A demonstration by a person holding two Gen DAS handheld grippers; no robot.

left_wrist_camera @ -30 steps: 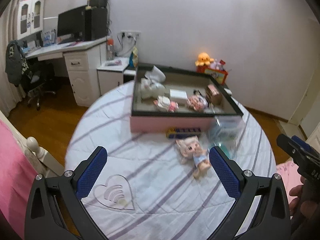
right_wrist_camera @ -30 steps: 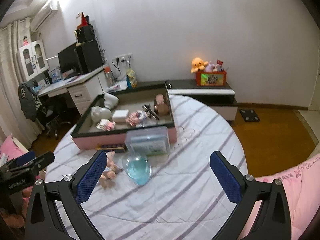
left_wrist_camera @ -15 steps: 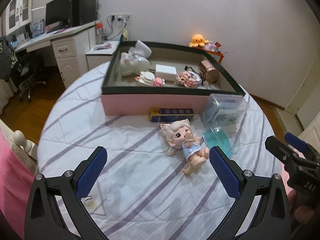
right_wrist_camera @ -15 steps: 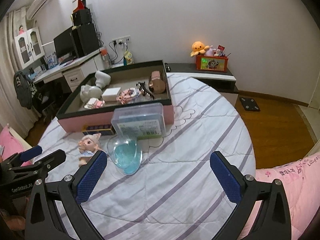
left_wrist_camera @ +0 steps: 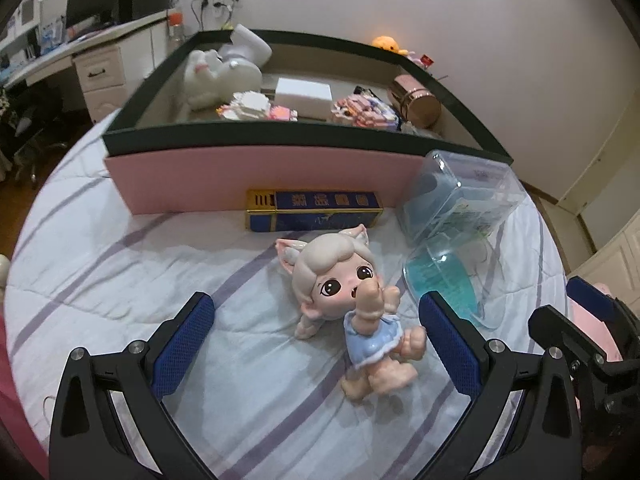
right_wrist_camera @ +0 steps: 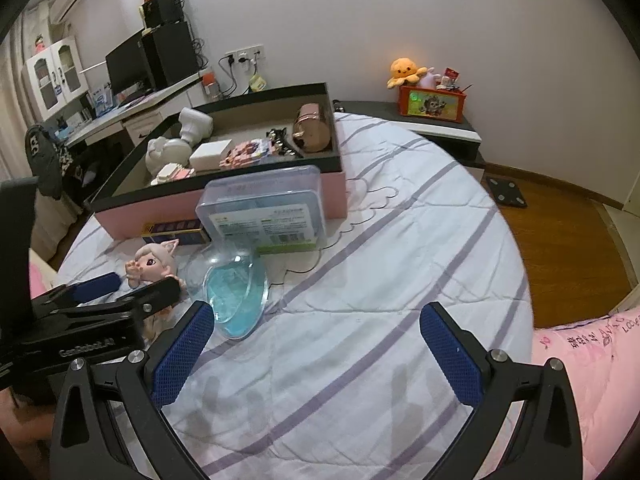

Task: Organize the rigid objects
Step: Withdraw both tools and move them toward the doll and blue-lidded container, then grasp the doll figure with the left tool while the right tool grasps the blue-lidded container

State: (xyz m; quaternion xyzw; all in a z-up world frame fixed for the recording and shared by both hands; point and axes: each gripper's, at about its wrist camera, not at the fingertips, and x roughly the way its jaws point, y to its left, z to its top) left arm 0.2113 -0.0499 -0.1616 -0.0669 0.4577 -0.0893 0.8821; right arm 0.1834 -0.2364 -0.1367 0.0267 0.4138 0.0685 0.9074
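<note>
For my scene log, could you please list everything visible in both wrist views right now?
Doll: 1, pale hair, blue dress, lying on the bed between the left fingers.
Long box: 1, blue and gold, against the tray's pink front.
Clear case: 1, transparent, leaning on the tray.
Clear dish: 1, teal-tinted, beside the doll.
Tray: 1, pink with dark rim, on the bed.
Tray contents: white plush, white box, copper cylinder, pink block toys.
Bedspread: 1, white with purple stripes.
Left hand-held gripper: open, around the doll.
Right hand-held gripper: open, empty.
</note>
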